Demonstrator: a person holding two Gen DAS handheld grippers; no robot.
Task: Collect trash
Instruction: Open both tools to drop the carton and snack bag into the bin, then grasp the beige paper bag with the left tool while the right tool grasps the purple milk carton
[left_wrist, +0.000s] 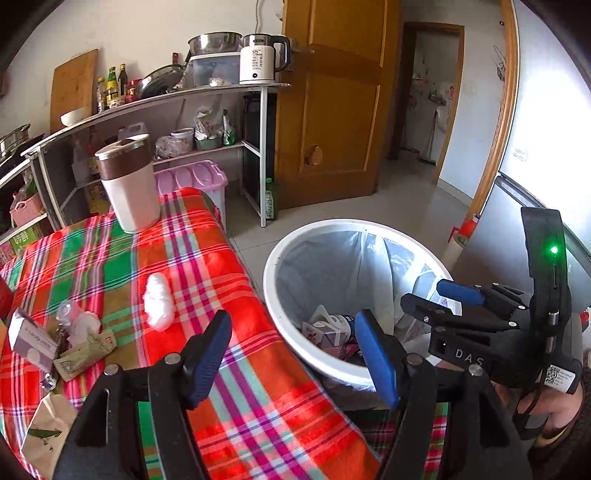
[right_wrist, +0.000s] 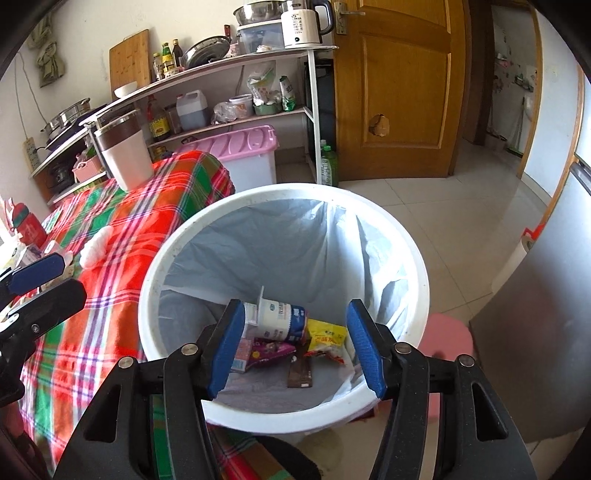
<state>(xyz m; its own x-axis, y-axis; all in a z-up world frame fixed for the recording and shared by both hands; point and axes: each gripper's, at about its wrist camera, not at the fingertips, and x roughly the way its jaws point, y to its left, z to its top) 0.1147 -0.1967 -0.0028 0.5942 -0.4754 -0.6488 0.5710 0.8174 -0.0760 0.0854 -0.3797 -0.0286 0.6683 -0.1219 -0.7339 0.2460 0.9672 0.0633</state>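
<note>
Bin (right_wrist: 155, 280) stands on the floor just beside the desk (left_wrist: 229, 266), lined with a bag. Inside: yogurt cup (right_wrist: 282, 319), yellow packet (right_wrist: 327, 338), purple wrapper (right_wrist: 269, 352), brown wrapper (right_wrist: 300, 374).

Right hand-held gripper (right_wrist: 295, 349) hovers over the bin, jaws wide, empty. Left hand-held gripper (left_wrist: 295, 360) is over the desk edge, jaws wide, empty.

Left on the desk: tissue wad (left_wrist: 159, 301), clutter pile (left_wrist: 62, 341), paper bag (left_wrist: 44, 432). Judged roughly half done.

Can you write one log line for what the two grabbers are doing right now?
left hand-held gripper: open, over table edge | right hand-held gripper: open, empty, above trash bin | tissue wad: on tablecloth
</note>
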